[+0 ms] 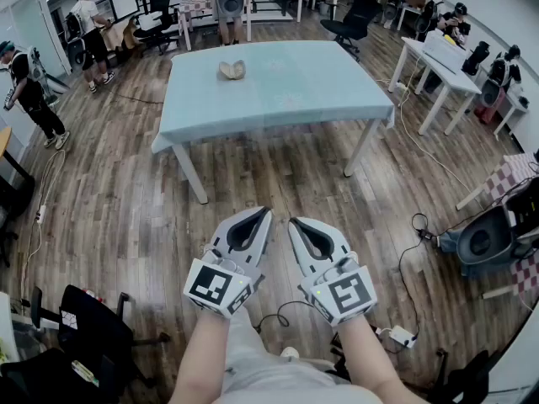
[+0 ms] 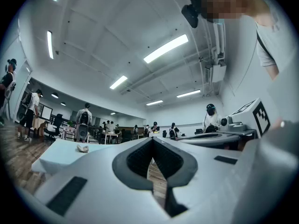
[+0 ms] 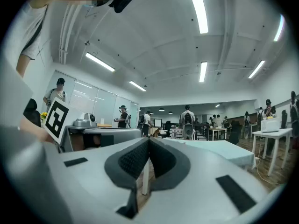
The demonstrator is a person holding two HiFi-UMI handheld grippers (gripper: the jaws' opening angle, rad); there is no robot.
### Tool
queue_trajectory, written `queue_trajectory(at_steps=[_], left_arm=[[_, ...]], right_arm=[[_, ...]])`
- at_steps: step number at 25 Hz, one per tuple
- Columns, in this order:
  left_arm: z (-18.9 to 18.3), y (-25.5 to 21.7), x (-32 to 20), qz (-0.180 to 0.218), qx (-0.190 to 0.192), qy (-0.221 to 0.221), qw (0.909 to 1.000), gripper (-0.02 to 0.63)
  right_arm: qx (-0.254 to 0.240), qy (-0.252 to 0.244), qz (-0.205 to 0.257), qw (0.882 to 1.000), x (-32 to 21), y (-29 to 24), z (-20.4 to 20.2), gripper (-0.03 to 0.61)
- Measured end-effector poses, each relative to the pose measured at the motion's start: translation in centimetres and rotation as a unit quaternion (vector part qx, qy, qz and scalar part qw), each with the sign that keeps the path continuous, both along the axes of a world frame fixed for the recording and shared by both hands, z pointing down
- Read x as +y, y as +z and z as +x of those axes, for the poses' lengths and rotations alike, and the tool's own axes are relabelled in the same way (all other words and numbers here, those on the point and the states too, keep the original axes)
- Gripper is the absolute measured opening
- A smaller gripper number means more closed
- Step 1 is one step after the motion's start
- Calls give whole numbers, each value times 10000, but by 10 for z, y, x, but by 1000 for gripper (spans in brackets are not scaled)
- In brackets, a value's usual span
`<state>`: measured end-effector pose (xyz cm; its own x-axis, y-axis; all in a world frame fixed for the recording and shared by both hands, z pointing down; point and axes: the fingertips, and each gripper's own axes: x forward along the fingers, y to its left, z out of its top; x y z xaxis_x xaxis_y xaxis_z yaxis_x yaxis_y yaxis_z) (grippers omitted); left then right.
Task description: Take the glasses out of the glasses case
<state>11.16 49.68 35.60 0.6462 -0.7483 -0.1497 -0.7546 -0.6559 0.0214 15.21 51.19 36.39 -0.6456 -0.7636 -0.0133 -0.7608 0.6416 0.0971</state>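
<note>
The glasses case [image 1: 232,71], a small beige shell, lies on the far half of the light-blue table [image 1: 278,91], well ahead of both grippers. I cannot make out any glasses in it. The left gripper view shows the case [image 2: 82,148] as a small pale shape on the table [image 2: 58,154]. My left gripper [image 1: 266,213] and right gripper [image 1: 293,223] hang side by side close to my body above the wood floor. Both are shut with nothing between their tips, as the left gripper [image 2: 152,139] and right gripper [image 3: 148,139] show in their own views.
A stretch of wood floor lies between me and the table. A black chair [image 1: 93,326] stands at my lower left, and a grey machine [image 1: 484,241] with cables is at the right. White desks [image 1: 442,66] stand at the far right. Several people stand around the room's edges.
</note>
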Motion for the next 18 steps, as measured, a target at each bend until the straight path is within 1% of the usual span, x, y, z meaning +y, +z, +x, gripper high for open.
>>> queue_trajectory(at_steps=[3, 8, 13, 15, 18], left_arm=[[21, -5, 34, 25, -159, -47, 9999, 8], [36, -18, 62, 102, -115, -143, 9998, 8], [39, -26, 70, 206, -118, -180, 9996, 8], [36, -28, 70, 224, -101, -211, 9995, 8], [26, -30, 64, 235, -50, -271, 9993, 8]], right_arm=[[-100, 8, 4, 9999, 32, -9, 18, 6], [-152, -34, 55, 9999, 67, -19, 34, 6], [-270, 53, 88, 9996, 72, -25, 40, 6], [-356, 51, 99, 9993, 71, -28, 37, 6], [-313, 7, 157, 9994, 67, -31, 28, 6]])
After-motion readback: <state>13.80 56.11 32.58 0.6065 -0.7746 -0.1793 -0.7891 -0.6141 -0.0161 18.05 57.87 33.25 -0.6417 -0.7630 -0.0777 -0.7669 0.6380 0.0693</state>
